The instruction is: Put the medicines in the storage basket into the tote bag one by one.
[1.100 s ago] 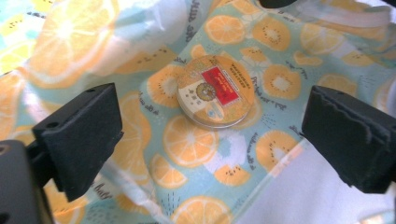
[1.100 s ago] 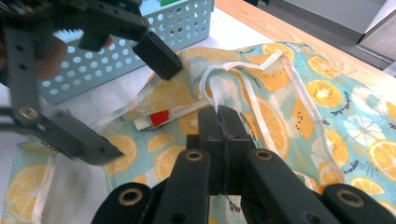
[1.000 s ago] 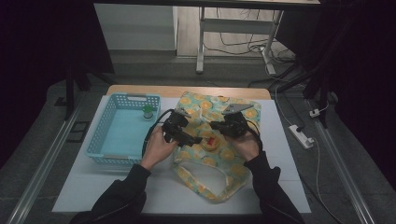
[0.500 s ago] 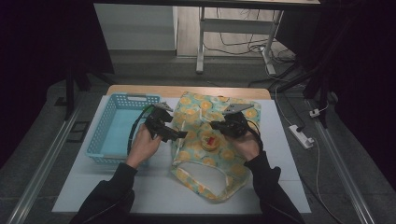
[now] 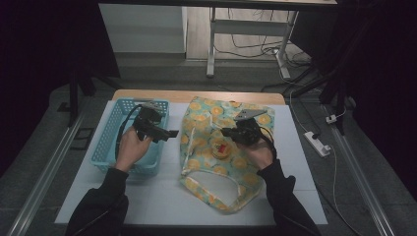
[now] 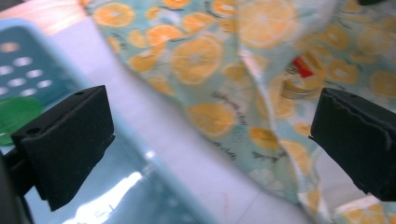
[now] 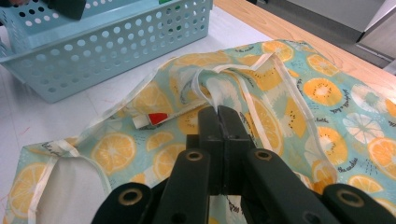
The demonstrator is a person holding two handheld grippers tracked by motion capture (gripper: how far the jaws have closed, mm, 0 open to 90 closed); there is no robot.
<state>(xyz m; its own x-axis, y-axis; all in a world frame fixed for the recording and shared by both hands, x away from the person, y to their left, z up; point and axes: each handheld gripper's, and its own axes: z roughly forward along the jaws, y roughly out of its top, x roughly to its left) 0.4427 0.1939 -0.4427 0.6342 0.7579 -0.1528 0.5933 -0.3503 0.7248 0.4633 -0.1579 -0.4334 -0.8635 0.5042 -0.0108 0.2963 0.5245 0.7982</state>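
One bag, one basket.

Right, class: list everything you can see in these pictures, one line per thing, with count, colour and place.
Bag: one, turquoise cloth with orange-slice print, middle of the board.
Tin: one, gold with a red label, inside the bag's mouth.
Basket: one, light blue, perforated, left of the bag.
Green thing: one, inside the basket; too blurred to name.
Board: one, white, on the wooden table.
Power strip: one, white, on the floor at right.
Left gripper: black, open, over the basket's edge.
Right gripper: black, shut on the bag.
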